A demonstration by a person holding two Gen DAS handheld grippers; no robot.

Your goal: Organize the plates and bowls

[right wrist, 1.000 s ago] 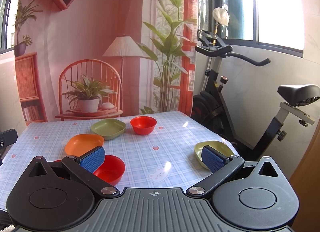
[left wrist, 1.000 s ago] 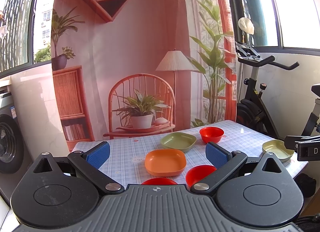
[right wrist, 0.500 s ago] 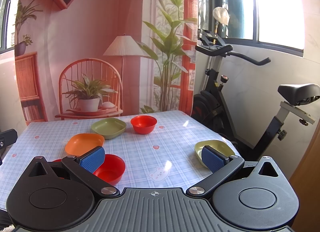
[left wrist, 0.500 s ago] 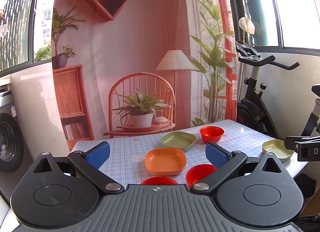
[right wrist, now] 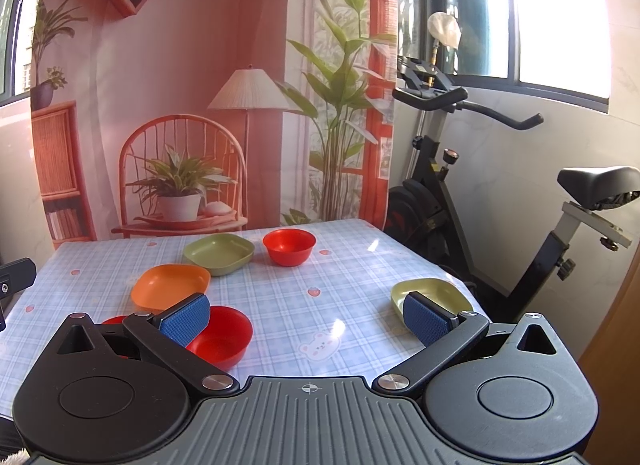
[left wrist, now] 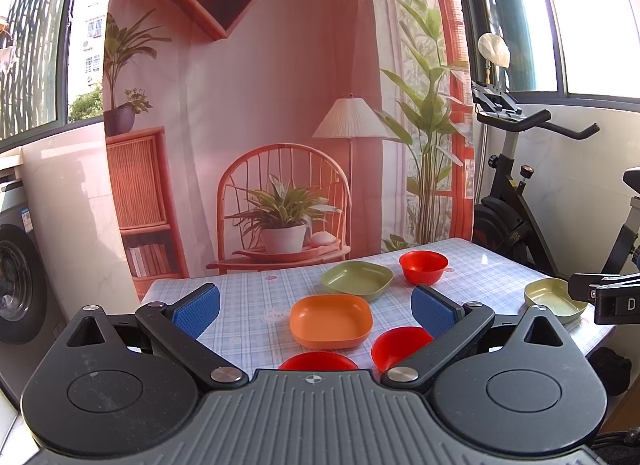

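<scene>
On the checked table (left wrist: 248,297) lie an orange plate (left wrist: 331,320), a green plate (left wrist: 357,279), a far red bowl (left wrist: 423,266), a near red bowl (left wrist: 396,348), another red bowl (left wrist: 318,361) partly hidden under my left gripper, and a yellow-green plate (left wrist: 554,299) at the right edge. My left gripper (left wrist: 316,309) is open and empty above the near edge. My right gripper (right wrist: 306,319) is open and empty; the near red bowl (right wrist: 222,337) lies by its left finger, the yellow-green plate (right wrist: 430,293) behind its right finger.
An exercise bike (right wrist: 460,185) stands right of the table (right wrist: 340,289). A printed backdrop (left wrist: 280,105) hangs behind the far edge. A washing machine (left wrist: 16,277) stands at the left. The right gripper's body (left wrist: 608,297) shows at the left view's right edge.
Almost nothing has changed. Both grippers stay open and hover in nearly the same place; the dishes have not moved.
</scene>
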